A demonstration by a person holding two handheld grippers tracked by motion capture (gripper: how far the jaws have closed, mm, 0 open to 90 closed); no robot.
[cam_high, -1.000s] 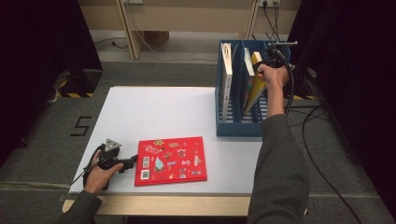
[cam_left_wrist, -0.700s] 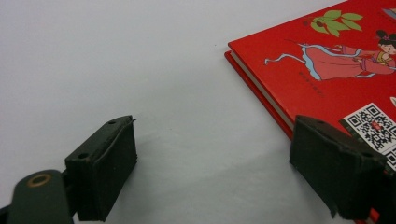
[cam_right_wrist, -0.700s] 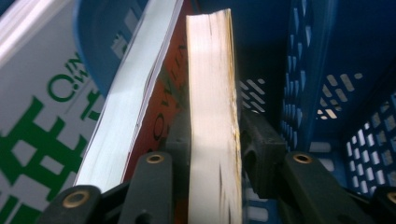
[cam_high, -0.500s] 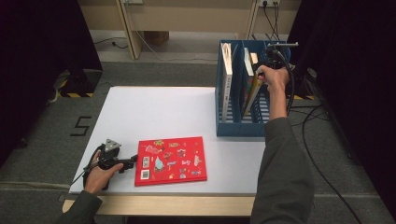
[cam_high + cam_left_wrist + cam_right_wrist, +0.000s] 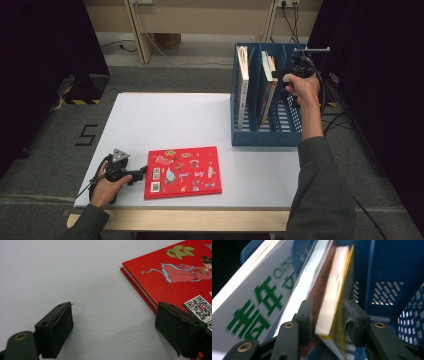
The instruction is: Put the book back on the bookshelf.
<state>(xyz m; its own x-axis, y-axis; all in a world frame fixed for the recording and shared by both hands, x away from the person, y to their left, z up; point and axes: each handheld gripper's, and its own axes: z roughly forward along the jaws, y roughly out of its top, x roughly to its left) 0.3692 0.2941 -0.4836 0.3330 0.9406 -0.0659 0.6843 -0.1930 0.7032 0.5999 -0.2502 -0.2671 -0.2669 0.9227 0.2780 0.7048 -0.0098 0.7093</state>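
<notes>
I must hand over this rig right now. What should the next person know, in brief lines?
Right gripper: jaws have just been opening, a gap shows at each side of the yellow-edged book, which stands in the middle slot of the blue file rack.
Left gripper: open, resting on the white table, its right jaw at the edge of the red book.
Done: two books filed.
Left: the red book, probably next.

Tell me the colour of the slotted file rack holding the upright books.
Blue; the plastic file rack shows best in the high view.
</notes>
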